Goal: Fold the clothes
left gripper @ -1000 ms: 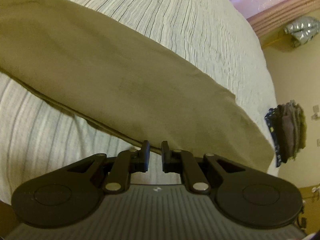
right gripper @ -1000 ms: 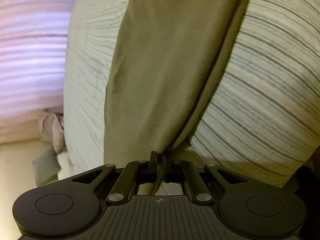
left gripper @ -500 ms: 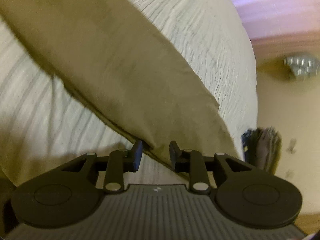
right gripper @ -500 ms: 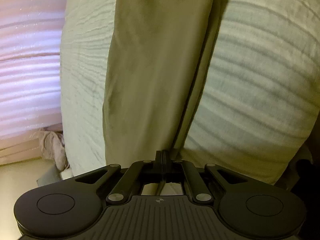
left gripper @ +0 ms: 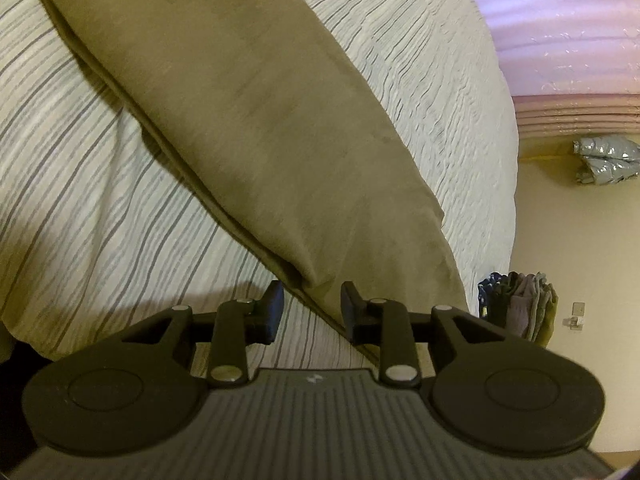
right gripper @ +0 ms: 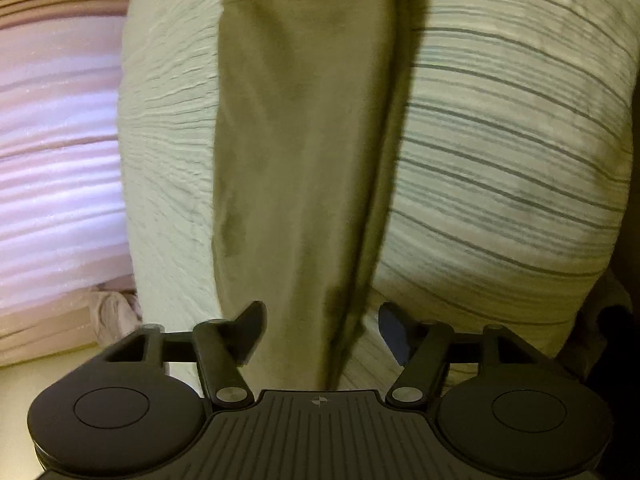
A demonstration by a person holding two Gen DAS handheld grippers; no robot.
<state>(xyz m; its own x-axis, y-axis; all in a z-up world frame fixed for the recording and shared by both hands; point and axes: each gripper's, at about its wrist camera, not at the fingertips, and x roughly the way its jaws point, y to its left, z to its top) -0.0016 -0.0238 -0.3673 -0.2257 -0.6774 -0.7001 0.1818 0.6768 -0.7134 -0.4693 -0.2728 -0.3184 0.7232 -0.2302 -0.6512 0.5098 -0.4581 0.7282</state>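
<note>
L wrist: close, tilted down | R wrist: same | shared: olive garment on bedspread

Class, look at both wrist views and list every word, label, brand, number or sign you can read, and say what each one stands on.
No words or numbers are readable in either view.
Small pale emblem on the grey ribbed body of the left gripper: a mark only, too small to read.
Small round crosshair mark on the ribbed body of the right gripper: a symbol, no letters.
Long olive-green folded garment and striped cream bedspread: no label shows.
</note>
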